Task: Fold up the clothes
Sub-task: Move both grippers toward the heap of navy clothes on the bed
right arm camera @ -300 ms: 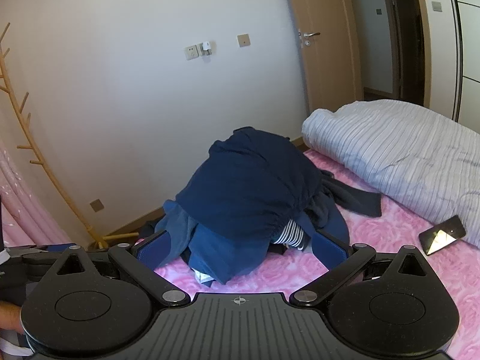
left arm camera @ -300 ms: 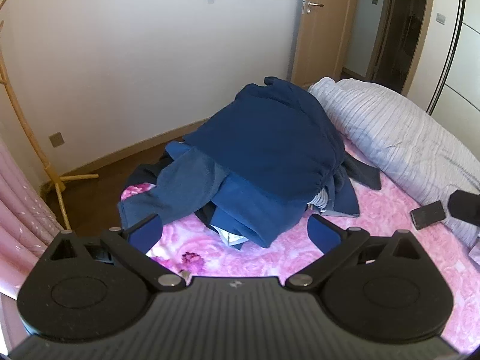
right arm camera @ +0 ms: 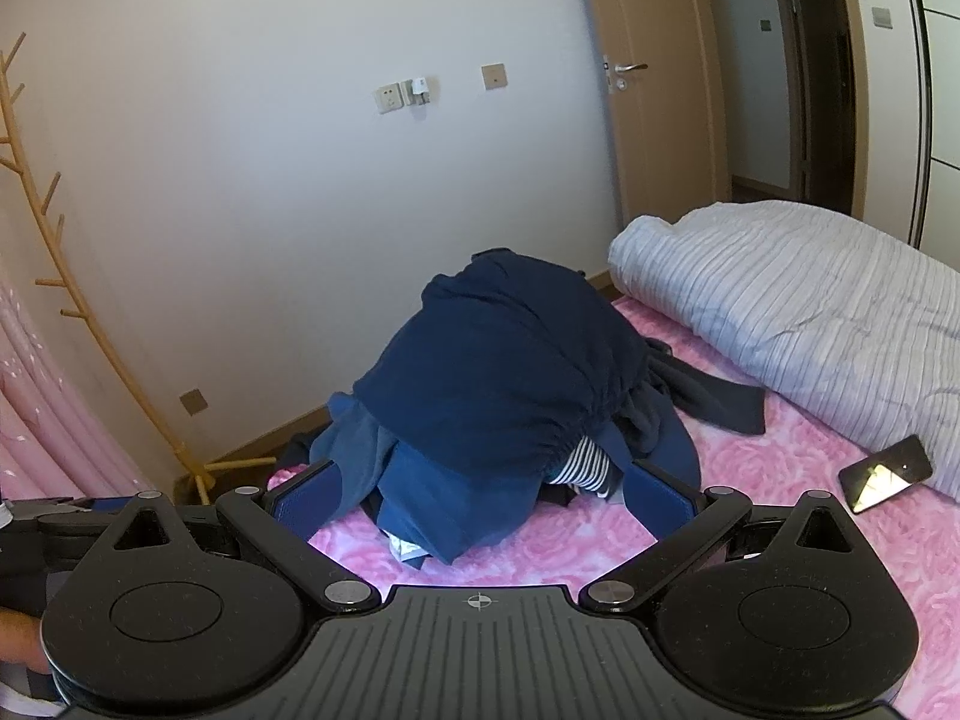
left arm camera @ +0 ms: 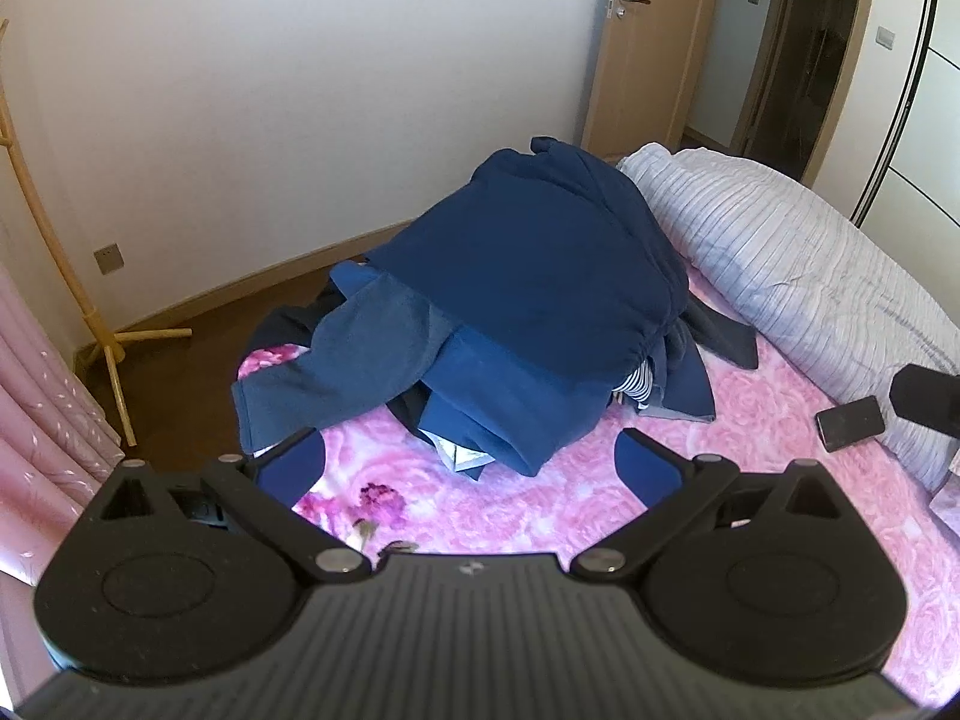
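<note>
A heap of dark blue clothes [left arm camera: 528,300] lies on the pink rose-print bed [left arm camera: 540,516]; it also shows in the right wrist view [right arm camera: 498,384]. A striped garment [right arm camera: 582,465] and a white label [left arm camera: 459,456] peek from under it. My left gripper [left arm camera: 471,468] is open and empty, just short of the heap's near edge. My right gripper [right arm camera: 480,495] is open and empty, its blue pads [right arm camera: 651,495] flanking the heap's front. The right gripper's tip [left arm camera: 927,399] shows at the right edge of the left wrist view.
A rolled striped grey quilt [left arm camera: 798,282] lies right of the heap. A dark phone [right arm camera: 885,474] lies on the bed beside it. A wooden coat stand [left arm camera: 90,312], pink curtain [left arm camera: 42,396], wall and door [right arm camera: 654,120] are beyond the bed.
Both views have shifted only slightly; the clothes heap has not moved and both grippers stay open.
</note>
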The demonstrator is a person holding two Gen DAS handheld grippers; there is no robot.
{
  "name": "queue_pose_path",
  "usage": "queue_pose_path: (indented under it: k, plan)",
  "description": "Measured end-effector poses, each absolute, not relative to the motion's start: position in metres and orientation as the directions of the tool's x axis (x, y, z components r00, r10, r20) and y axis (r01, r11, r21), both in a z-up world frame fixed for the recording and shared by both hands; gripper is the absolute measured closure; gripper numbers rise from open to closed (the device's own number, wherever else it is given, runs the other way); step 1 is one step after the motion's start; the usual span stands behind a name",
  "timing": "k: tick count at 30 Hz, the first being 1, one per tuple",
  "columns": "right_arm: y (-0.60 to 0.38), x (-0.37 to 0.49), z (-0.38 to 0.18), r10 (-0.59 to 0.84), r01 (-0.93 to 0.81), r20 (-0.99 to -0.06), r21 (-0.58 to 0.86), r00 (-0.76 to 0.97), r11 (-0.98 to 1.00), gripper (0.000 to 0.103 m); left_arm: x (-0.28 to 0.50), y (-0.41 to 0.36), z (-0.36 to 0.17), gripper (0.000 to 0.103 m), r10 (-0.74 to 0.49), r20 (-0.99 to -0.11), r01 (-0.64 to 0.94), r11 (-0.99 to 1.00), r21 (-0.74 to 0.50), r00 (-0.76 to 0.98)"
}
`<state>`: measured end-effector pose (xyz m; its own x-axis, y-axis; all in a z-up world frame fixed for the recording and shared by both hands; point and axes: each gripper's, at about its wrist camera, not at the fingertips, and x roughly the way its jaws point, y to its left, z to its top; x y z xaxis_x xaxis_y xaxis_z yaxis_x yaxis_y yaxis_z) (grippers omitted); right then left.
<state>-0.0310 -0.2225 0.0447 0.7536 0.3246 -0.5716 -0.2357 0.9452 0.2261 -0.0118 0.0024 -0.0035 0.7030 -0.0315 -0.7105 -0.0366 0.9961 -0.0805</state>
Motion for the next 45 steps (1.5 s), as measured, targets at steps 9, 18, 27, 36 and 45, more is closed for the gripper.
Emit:
queue_pose_path:
  k: [9, 18, 27, 36, 45]
  plan:
    - [-0.223, -0.03, 0.039, 0.32, -0.238, -0.585, 0.215, 0.745, 0.947, 0.001, -0.016, 0.005, -0.005, 0.002, -0.042, -0.714, -0.026, 0.996, -0.084, 0.698]
    - [-0.223, -0.029, 0.033, 0.315, -0.242, -0.598, 0.203, 0.737, 0.949, 0.001, -0.022, 0.005, -0.008, 0.002, -0.027, -0.719, -0.033, 0.997, -0.07, 0.695]
    - [-0.221, -0.03, 0.031, 0.316, -0.25, -0.612, 0.193, 0.725, 0.949, 0.001, -0.03, 0.003, -0.01, 0.002, -0.028, -0.72, -0.03, 0.997, -0.068, 0.693]
    - [-0.225, -0.029, 0.028, 0.323, -0.247, -0.617, 0.208, 0.717, 0.946, 0.001, -0.035, 0.002, -0.008, 0.002, -0.017, -0.726, -0.033, 0.998, -0.054, 0.687]
    - [-0.232, -0.027, 0.02, 0.347, -0.246, -0.629, 0.245, 0.695, 0.938, 0.001, -0.043, -0.001, -0.006, 0.002, 0.01, -0.732, -0.053, 0.998, -0.035, 0.681]
